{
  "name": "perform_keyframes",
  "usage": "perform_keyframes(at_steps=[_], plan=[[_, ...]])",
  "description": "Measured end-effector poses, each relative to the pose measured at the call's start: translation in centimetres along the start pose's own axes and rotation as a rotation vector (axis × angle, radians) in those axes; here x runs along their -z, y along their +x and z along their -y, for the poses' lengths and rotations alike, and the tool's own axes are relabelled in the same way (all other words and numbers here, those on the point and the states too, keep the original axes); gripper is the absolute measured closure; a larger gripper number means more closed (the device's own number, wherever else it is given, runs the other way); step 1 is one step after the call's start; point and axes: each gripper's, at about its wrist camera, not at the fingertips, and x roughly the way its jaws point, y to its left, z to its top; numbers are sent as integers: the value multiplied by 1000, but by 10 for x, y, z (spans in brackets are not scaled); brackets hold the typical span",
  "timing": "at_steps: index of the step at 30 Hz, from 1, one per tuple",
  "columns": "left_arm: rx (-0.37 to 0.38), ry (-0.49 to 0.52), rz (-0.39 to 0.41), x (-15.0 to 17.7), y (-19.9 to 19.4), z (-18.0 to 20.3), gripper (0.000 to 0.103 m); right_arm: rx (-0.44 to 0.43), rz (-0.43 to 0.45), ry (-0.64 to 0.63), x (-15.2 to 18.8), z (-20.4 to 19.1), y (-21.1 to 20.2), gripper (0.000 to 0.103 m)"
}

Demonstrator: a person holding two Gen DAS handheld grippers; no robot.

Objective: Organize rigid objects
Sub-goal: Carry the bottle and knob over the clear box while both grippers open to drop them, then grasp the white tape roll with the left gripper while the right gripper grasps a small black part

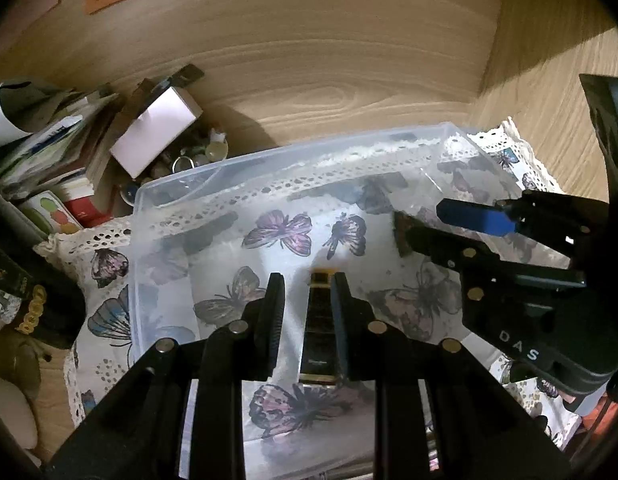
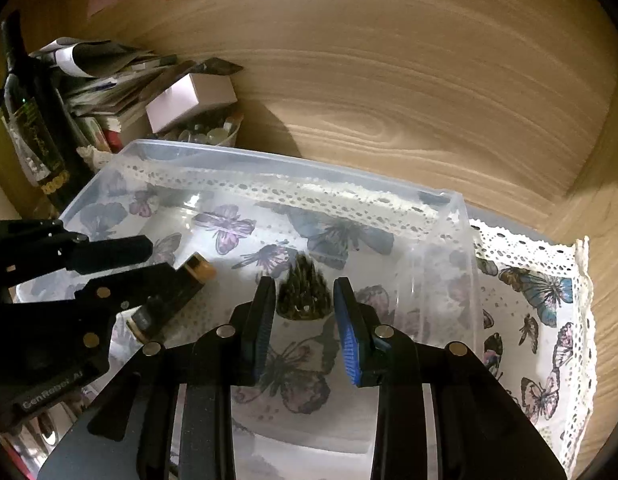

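A clear plastic bin stands on a butterfly-print cloth; it also shows in the right wrist view. A black rectangular bottle with gold ends lies in the bin. My left gripper is open over the bin, its right finger touching the bottle, the left finger apart. The bottle shows in the right wrist view too. A small spiky green plant in a pot stands in the bin. My right gripper is open, fingers on either side of the plant, not touching it; it shows in the left wrist view.
A stack of books and papers, a white box and a bowl of small stones sit at the back left. A dark bottle stands at the left. A wooden wall rises behind the bin.
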Motion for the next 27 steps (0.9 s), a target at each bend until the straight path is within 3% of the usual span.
perform_keyframes(at_steps=[4, 6, 8, 11, 17, 22, 27], plan=[[0, -4, 19, 1, -12, 1, 77, -16, 19, 13, -1, -1, -9, 75], [-1, -8, 44, 2, -24, 1, 68, -17, 40, 20, -2, -2, -18, 72], [-2, -13, 84, 5, -40, 0, 50, -14, 71, 23, -2, -2, -31, 64], [-24, -9, 144, 9, -62, -1, 38, -7, 133, 27, -1, -4, -56, 54], [-55, -8, 224, 26, -101, -3, 18, -7, 226, 49, 6, -3, -98, 44], [-71, -11, 233, 51, -117, -7, 14, 14, 278, 61, 26, 1, -126, 40], [-59, -33, 192, 80, -114, -8, 12, 39, 271, 74, 51, 5, -135, 40]])
